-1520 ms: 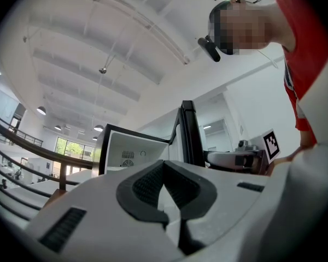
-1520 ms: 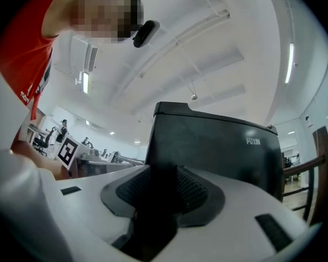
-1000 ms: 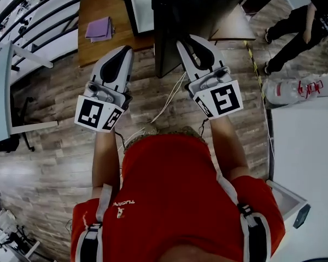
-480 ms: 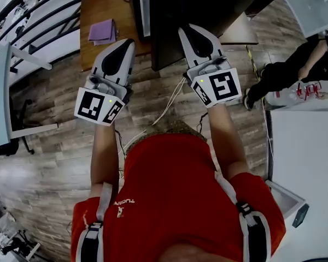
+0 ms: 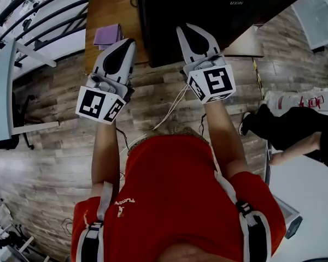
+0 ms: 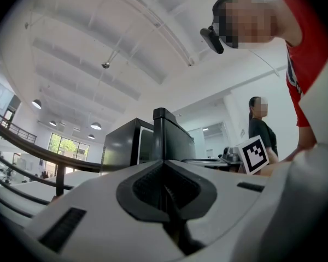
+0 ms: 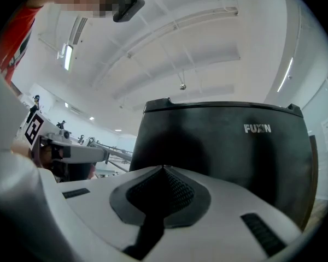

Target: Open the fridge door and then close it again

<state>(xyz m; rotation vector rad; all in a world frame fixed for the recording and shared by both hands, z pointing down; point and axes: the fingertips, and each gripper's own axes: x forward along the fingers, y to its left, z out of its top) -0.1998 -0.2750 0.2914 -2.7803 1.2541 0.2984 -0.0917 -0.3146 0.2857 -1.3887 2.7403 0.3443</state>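
Right in front of the black fridge [image 5: 208, 4]: left gripper [image 5: 128, 43] is clamped together and empty, and right gripper [image 5: 183, 33] has just been closing on nothing.

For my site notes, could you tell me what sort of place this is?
Probably an open-plan lab or workshop hall: high white ceiling with hanging lamps, plank floor, a black fridge by a wooden table.

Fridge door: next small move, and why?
Probably push the right gripper forward against the fridge door until it seats. Its jaws have just closed, empty, at the door's front, and the left gripper view shows a pale strip beside the door edge, so it looks ajar.
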